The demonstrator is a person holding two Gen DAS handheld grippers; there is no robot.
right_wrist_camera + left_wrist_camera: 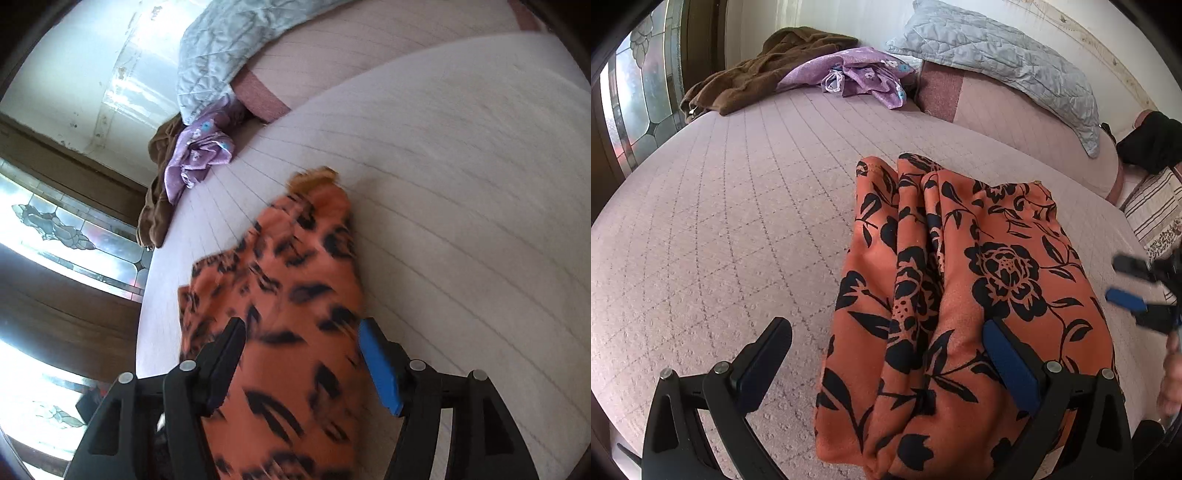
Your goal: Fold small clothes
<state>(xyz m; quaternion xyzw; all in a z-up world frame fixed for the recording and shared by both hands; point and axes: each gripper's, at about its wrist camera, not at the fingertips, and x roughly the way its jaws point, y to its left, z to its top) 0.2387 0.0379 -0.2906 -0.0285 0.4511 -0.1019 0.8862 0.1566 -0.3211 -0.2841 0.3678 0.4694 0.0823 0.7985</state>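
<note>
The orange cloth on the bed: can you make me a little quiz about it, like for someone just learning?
1. True or false: the orange cloth lies spread out flat in one layer.
2. Which garment lies next to the brown one: A purple, B green, C yellow?
3. Fill in: both the left hand-held gripper and the right hand-held gripper are ____.

Key: 1 false, it is folded in pleats; 2 A; 3 open.

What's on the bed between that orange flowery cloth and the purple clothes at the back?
Nothing: in the left wrist view only bare pink bedspread lies between the orange floral cloth and the purple clothes.
</note>
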